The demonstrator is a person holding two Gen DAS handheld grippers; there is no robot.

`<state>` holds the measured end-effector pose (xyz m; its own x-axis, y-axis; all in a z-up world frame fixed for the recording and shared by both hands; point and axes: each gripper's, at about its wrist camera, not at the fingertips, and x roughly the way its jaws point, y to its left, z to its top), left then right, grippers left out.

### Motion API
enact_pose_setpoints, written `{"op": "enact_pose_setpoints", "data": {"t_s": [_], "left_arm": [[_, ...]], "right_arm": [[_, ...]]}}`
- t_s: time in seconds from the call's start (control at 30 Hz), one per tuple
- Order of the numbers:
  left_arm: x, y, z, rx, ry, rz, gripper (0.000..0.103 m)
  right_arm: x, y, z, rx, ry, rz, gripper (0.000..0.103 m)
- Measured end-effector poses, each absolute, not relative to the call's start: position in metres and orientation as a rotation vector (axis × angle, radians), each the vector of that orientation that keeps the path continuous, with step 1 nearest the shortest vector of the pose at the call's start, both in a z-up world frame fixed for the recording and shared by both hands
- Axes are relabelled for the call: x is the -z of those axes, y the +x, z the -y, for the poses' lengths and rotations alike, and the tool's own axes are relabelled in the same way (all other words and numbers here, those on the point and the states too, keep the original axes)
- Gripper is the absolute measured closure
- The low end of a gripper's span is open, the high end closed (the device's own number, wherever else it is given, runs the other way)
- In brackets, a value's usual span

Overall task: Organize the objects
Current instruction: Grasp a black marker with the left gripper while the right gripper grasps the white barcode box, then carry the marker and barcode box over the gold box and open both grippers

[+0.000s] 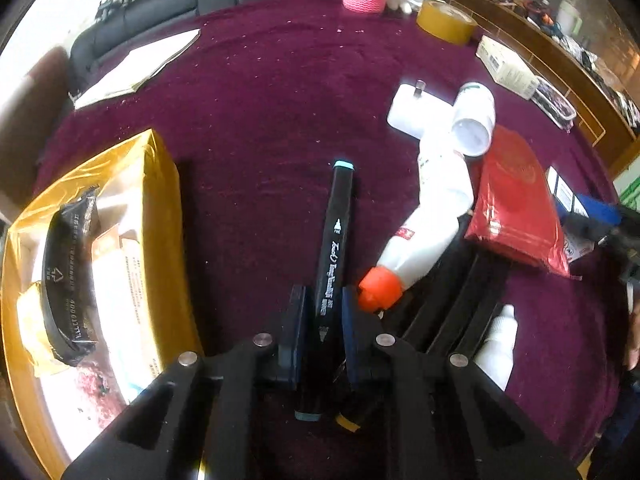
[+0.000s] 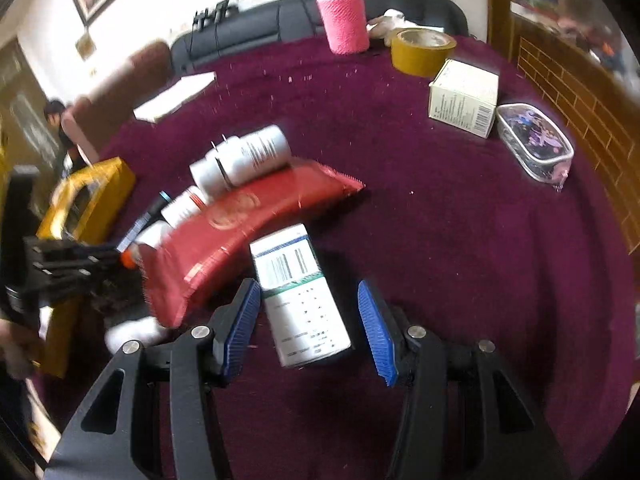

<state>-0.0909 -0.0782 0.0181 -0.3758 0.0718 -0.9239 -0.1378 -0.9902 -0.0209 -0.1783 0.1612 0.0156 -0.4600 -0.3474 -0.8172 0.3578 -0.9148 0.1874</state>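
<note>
My left gripper (image 1: 322,300) is shut on a black marker (image 1: 335,248) with a teal cap, held above the maroon table. A yellow box (image 1: 160,216) with a black packet and other items inside sits to its left. My right gripper (image 2: 308,300) is open, its blue pads either side of a white and green carton (image 2: 298,296) lying on the table. A red pouch (image 2: 240,228) lies left of the carton. White bottles (image 2: 244,156) lie beyond it, and one with an orange cap (image 1: 380,288) is near the left gripper.
At the far side stand a pink cup (image 2: 346,18), a tape roll (image 2: 422,50), a white box (image 2: 464,96) and a clear pencil case (image 2: 534,142). Papers (image 1: 136,68) lie far left. A wooden rail (image 2: 576,92) edges the table on the right.
</note>
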Motion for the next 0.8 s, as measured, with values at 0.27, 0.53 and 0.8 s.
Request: {"op": "enact_pose_setpoints", "data": {"t_s": [0.27,0.53,0.8], "left_arm": [[-0.015,-0.094,0.068,-2.547,-1.66,-0.154,0.09],[-0.027,-0.08,0.077,-2.563,-1.596,-0.032,0.092],[-0.04,-0.07,0.076,-2.543,-1.553,0.005,0.091]], "right_arm": [[0.004,-0.181,-0.145,2.4,1.328,-0.172,0.072],[-0.007,-0.161,-0.162,2.432,1.292,-0.064,0.072],[-0.031,-0.142,-0.155,2.438,1.205,0.025,0.072]]}}
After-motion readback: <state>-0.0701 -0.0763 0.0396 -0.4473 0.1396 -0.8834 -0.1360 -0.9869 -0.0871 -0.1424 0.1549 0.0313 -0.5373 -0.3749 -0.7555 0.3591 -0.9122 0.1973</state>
